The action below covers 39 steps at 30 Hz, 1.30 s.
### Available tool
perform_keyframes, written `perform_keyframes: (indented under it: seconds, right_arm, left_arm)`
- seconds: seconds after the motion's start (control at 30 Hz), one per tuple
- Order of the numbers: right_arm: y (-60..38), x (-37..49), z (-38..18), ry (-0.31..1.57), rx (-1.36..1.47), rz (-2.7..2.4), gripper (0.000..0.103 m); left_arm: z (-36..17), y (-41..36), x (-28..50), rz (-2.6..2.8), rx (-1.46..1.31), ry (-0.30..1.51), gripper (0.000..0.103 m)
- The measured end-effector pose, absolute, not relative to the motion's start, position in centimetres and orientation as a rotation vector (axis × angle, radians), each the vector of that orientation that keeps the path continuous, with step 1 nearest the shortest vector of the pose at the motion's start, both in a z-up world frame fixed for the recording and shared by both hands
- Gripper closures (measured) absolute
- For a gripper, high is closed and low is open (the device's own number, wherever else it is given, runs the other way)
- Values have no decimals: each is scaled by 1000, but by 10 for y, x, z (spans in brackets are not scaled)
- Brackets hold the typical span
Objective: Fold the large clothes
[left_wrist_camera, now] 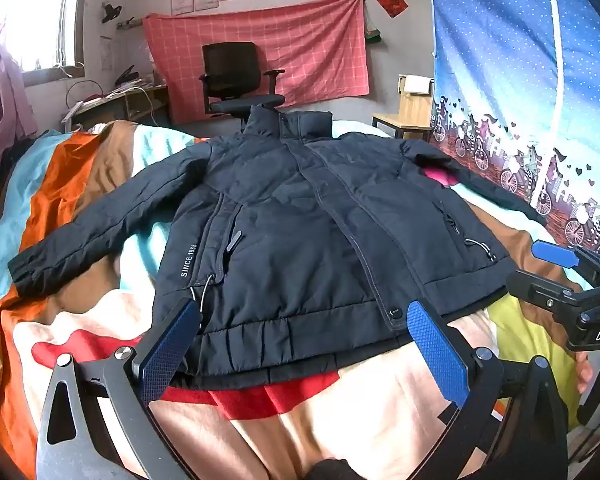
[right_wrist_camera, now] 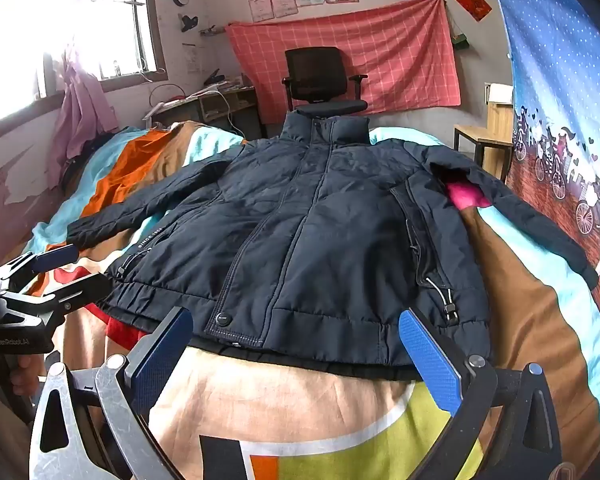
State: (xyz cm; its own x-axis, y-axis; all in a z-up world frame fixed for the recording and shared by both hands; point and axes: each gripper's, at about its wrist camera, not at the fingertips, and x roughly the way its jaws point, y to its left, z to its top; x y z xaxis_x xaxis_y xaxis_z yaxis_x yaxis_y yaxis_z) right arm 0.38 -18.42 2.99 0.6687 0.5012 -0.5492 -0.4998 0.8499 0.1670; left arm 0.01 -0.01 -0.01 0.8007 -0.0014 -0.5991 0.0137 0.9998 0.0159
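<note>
Both wrist cameras sit low at the bed's (left_wrist_camera: 380, 408) near end, side by side, facing the far wall; both share the jacket (left_wrist_camera: 300, 220).

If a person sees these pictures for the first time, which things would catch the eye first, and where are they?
The large dark navy padded jacket lies spread front-up across the middle of the bed, sleeves out to both sides. Under it is the bright multicoloured patchwork blanket, and a black office chair stands behind the collar before a pink checked cloth on the wall. Near the hem, the left gripper and right gripper are both open.
</note>
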Motion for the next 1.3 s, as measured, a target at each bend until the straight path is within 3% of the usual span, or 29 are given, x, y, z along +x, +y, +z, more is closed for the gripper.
perform_keyframes:
  seconds: [1.3]
  right_arm:
    - [-188, 5, 29, 626, 10, 565, 0]
  left_arm:
    - [0, 0, 0, -12, 23, 635, 1]
